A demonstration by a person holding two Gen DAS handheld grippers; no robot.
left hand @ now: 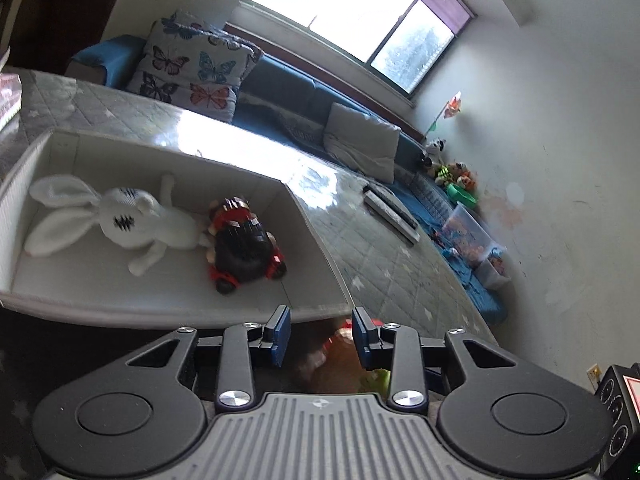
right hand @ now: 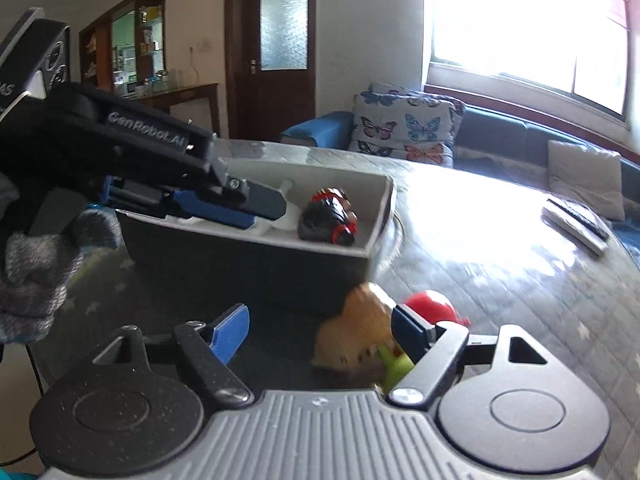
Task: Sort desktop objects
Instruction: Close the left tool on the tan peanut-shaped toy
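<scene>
A grey box [left hand: 320, 240] with a white lining stands on the quilted table [left hand: 400, 272]. Inside it lie a white plush rabbit [left hand: 120, 216] and a red and black toy car [left hand: 240, 244]. My left gripper [left hand: 320, 334] hovers at the box's near rim, jaws apart and empty. In the right wrist view the left gripper [right hand: 276, 204] reaches over the box [right hand: 372, 240] from the left. My right gripper [right hand: 320, 332] stands wide open in front of the box. A tan toy [right hand: 360, 328] lies between its fingers, close to the right one, beside a red toy [right hand: 432, 306] and a green piece [right hand: 394, 364].
A remote control [right hand: 576, 222] lies on the table's far right. A gloved hand [right hand: 36, 264] holds the left gripper. Behind the table runs a blue sofa [right hand: 520, 136] with a butterfly pillow [right hand: 404, 128]. Toy bins [left hand: 472, 236] sit by the wall.
</scene>
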